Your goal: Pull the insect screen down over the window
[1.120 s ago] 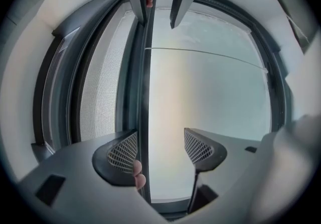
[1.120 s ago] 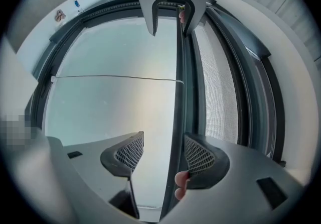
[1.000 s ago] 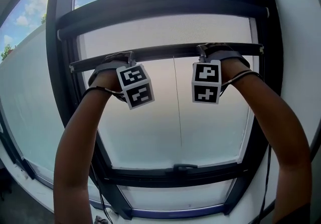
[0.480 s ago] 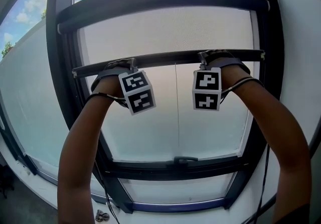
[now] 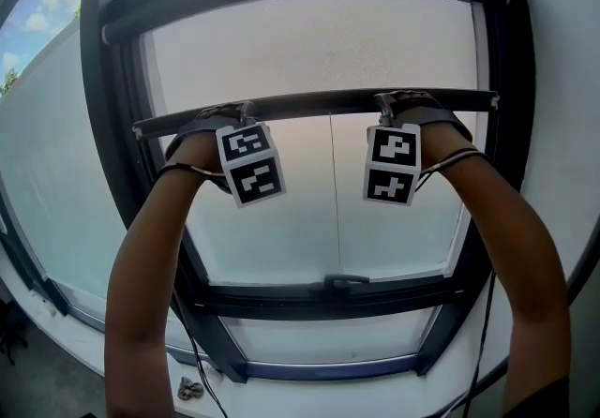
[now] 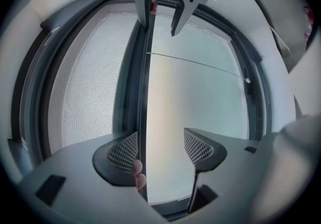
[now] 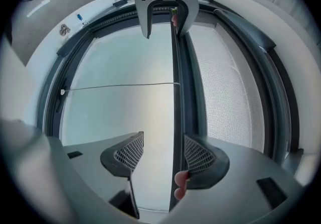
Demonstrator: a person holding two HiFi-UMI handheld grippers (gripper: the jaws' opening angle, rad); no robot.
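Since neither claw is squeezed onto anything, the pull looks to rest on hooking rather than clamping. Through its own camera, the left gripper [image 6: 160, 137] shows its jaws spread wide. The dark pull bar [image 6: 144, 92] runs between them from 12 to 6 o'clock, lying against the jaw on the 9 o'clock side and well clear of the other. A person's fingertips [image 6: 137, 168] press at the bar just beneath that jaw. The right gripper [image 7: 163, 137] mirrors it: jaws wide apart, the bar against the 3 o'clock jaw, a fingertip [image 7: 182, 178] beside it, a gap on the far side.

From where I stand behind the person, the bar crosses the window frame [image 5: 98, 126] from 9 to 3 o'clock, a little above the middle. Both grippers sit astride it, one either side of the thin cord [image 5: 333, 191] hanging from its centre. The insect screen [image 5: 319, 41] fills the opening toward 12 o'clock. Below the bar the glass [image 5: 281, 229] is uncovered down to the lower rail [image 5: 281, 299] and its latch [image 5: 345, 281] at 6 o'clock.

I'd judge the drawing-down step is in hand and less than half done. The next move calls for both hands to bear down together and level toward 6 o'clock, so the bar neither skews in the frame nor slips out of the open jaws.
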